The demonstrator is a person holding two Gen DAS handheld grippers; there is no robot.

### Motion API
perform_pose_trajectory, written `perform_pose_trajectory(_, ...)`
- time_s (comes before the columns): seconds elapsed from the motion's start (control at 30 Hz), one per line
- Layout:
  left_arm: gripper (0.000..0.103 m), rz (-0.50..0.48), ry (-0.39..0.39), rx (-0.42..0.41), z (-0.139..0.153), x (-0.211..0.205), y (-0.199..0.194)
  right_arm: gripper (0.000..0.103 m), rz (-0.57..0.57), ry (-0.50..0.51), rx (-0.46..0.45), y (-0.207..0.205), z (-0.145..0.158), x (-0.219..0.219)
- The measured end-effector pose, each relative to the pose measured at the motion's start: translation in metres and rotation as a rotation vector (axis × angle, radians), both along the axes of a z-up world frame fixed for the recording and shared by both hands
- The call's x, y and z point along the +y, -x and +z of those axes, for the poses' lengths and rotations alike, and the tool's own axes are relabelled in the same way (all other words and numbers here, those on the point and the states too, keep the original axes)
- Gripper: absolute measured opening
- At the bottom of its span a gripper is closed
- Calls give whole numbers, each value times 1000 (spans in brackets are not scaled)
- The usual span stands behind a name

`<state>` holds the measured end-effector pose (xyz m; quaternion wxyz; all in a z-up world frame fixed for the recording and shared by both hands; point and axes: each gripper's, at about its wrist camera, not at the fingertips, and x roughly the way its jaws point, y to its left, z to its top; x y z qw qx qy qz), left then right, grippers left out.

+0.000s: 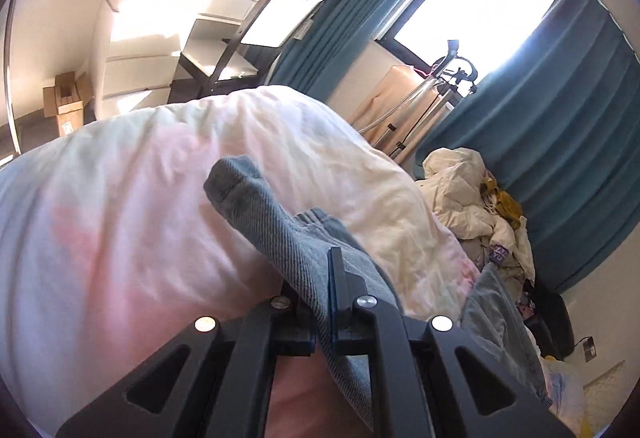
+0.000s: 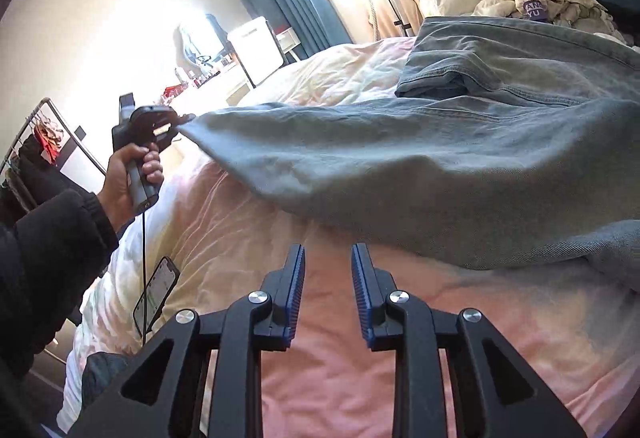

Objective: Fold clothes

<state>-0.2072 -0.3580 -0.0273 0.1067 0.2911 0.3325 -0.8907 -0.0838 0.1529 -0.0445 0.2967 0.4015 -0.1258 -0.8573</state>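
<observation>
Denim is filling the left wrist view: you are clamping a corner of the grey-blue denim garment [image 1: 280, 234] in the left gripper [image 1: 322, 278], jaws clenched on a thin fold, with the cloth draping down between the finger mounts. Beyond it the pale pink duvet [image 1: 132, 206] is covering the bed, and a heap of unfolded clothes [image 1: 476, 198] is lying near the teal curtain [image 1: 560, 142].

In the right wrist view, you are holding the right gripper [image 2: 328, 266] released, its jaws parted over bare duvet with nothing between them; the blue pads [image 2: 297, 278] are touching no cloth. The denim garment is spreading across the bed ahead and to the right, its near hem just beyond the fingertips. Your left hand [image 2: 136, 174] is lifting the far corner clear of the bed, the fabric pulled taut from that single point. A phone [image 2: 158, 292] is lying on the duvet near your sleeve.

Risks, as judged from here: the left grip is biting only a narrow edge, so heavy denim could slip out under tension. Pulling from one corner alone is likely to skew the fold. The dangling cable could snag the phone and drag it off the bed.
</observation>
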Motion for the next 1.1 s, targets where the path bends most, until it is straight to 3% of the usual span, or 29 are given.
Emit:
perform_pose_trajectory(0.17, 4, -27, 43, -149, -43, 0, -12, 24, -66, 32, -22, 7, 1, 21)
perform_pose_trajectory(0.3, 8, -52, 92, -251, -52, 17, -16, 24, -106, 16, -7, 11, 8, 34)
perform_pose_trajectory(0.4, 32, -82, 178, -241, -37, 37, -32, 24, -124, -45, 56, 9, 18, 35)
perform_pose_trajectory(0.43, 49, -97, 202, -234, -31, 43, -38, 24, -126, -68, 79, 8, 21, 34)
perform_pose_trajectory(0.47, 57, -112, 224, -226, -25, 49, -44, 24, -128, -91, 101, 7, 24, 33)
perform_pose_trajectory(0.57, 63, -152, 209, -152, -6, 66, -66, 24, -136, -109, 130, 1, 32, 37)
perform_pose_trajectory(0.67, 63, -176, 184, -136, 5, 92, -85, 24, -169, -88, 139, -4, 40, 54)
perform_pose_trajectory(0.9, 63, -320, 215, -111, 12, 187, -112, 24, -290, -59, 143, -15, 56, 100)
perform_pose_trajectory(1.1, 63, -408, 350, -111, 12, 260, -121, 24, -351, -100, 165, -22, 61, 118)
